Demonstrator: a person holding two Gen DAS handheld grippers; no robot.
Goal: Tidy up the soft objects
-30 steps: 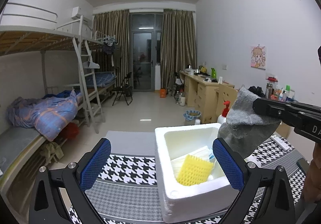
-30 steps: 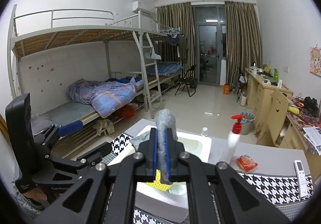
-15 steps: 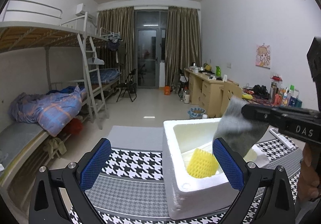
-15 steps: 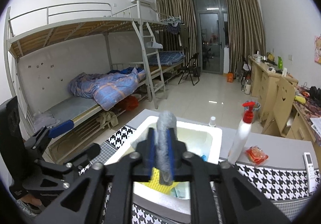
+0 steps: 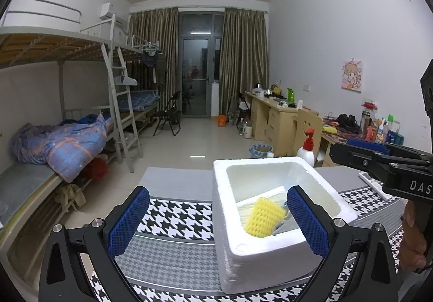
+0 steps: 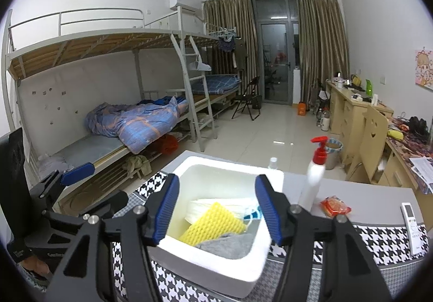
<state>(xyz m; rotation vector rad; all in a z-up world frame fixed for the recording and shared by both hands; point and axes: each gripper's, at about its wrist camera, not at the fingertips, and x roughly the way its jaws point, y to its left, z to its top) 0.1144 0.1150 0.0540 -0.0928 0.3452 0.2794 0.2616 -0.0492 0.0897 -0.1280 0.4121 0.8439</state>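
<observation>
A white foam box (image 5: 270, 253) (image 6: 216, 272) stands on the houndstooth table cloth (image 5: 176, 215). Inside lie a yellow foam net (image 5: 263, 220) (image 6: 213, 223), white cloth (image 6: 216, 204) and a grey sock (image 6: 230, 246). My right gripper (image 6: 216, 210) is open and empty, held just above the box. It shows from the side in the left wrist view (image 5: 379, 164). My left gripper (image 5: 216, 220) is open and empty, low over the table at the box's near left side.
A white pump bottle with a red top (image 6: 315, 174) (image 5: 307, 150) stands behind the box. A red snack packet (image 6: 335, 207) and a white remote (image 6: 411, 218) lie on the table to the right. Bunk beds stand on the left, desks on the right.
My right gripper has opened and let go of the grey sock, which now lies in the foam box. The left gripper has stayed open and shifted slightly.
</observation>
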